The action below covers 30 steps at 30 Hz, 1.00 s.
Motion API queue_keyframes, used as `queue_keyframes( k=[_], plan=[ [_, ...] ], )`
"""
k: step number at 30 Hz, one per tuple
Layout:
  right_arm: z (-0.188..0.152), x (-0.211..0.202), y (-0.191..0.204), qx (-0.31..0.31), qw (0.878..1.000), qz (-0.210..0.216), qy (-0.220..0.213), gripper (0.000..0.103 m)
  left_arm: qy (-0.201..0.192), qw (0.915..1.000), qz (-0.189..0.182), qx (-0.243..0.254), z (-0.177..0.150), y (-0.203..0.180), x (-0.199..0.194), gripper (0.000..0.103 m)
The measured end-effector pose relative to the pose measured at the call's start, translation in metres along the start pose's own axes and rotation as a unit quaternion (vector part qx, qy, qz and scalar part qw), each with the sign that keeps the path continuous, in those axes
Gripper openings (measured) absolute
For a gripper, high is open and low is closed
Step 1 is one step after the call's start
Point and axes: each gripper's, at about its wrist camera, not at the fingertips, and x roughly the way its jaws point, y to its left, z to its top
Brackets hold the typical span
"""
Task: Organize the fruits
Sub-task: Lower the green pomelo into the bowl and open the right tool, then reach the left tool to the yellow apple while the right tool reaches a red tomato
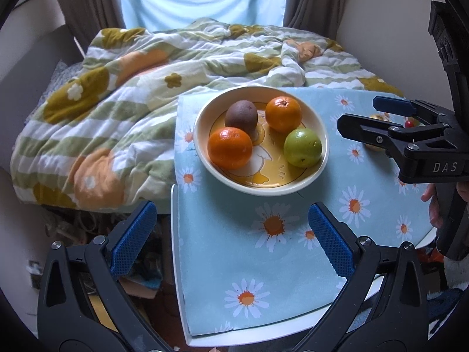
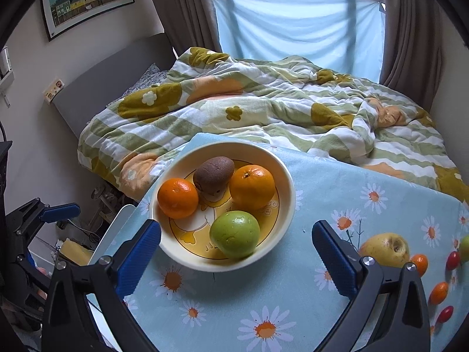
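A: What does the bowl [image 2: 288, 196] hold?

B: Four fruits. A brown kiwi [image 2: 213, 177] sits at the back, touching an orange [image 2: 252, 187] on its right. A second orange [image 2: 177, 198] lies at the left, and a green apple [image 2: 235, 233] rests at the front edge. The bowl is cream with a yellow duck drawing on its floor, mostly covered by the fruit.

A: And where does the bowl stand?

B: On the table [image 2: 293, 308], on a light blue cloth printed with daisies, close to the far left corner, just beside the bed [image 2: 263, 111] with its rumpled flowered quilt.

A: Any fruit outside the bowl?

B: Yes, to the right on the cloth: a yellowish apple [image 2: 384, 249] with a dark blemish, and near it some small orange and red fruits [image 2: 438, 292]. They are too small to name, and something green at the frame edge is cut off.

A: The grippers?

B: The right gripper [image 2: 236, 256] has its fingers spread wide, nothing between the blue pads; the apple and bowl rim only appear between them from the camera's angle. The left gripper [image 1: 231, 240] is likewise spread wide and empty, hovering over bare cloth in front of the bowl.

A: Anything hard to see?

B: In the left wrist view, the right gripper blocks most of the loose fruit. A person's fingertips [image 1: 429, 198] show on its handle.
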Motion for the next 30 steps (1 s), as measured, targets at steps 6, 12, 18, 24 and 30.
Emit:
queue_keyframes(
  k=[6,12,18,24,30],
  plan=[
    [0.005,-0.04,-0.006,0.031,0.999,-0.01,-0.021,0.103,-0.025,0.9992,-0.021,0.022,0.016,-0.013,-0.021,0.103],
    [-0.002,-0.078,-0.024,0.057,0.997,-0.038,-0.038,0.103,-0.038,0.9979,-0.028,0.044,0.031,-0.035,-0.035,0.103],
    [-0.018,-0.11,-0.061,0.081,0.993,-0.068,-0.042,0.103,-0.04,0.9978,-0.036,0.039,0.046,-0.069,-0.036,0.103],
    [-0.041,-0.136,-0.109,0.095,0.99,-0.102,-0.029,0.103,-0.044,0.997,-0.051,0.037,0.061,-0.114,-0.029,0.103],
    [-0.062,-0.153,-0.16,0.116,0.986,-0.122,-0.018,0.103,-0.041,0.9965,-0.057,0.047,0.067,-0.166,-0.017,0.103]
  ],
)
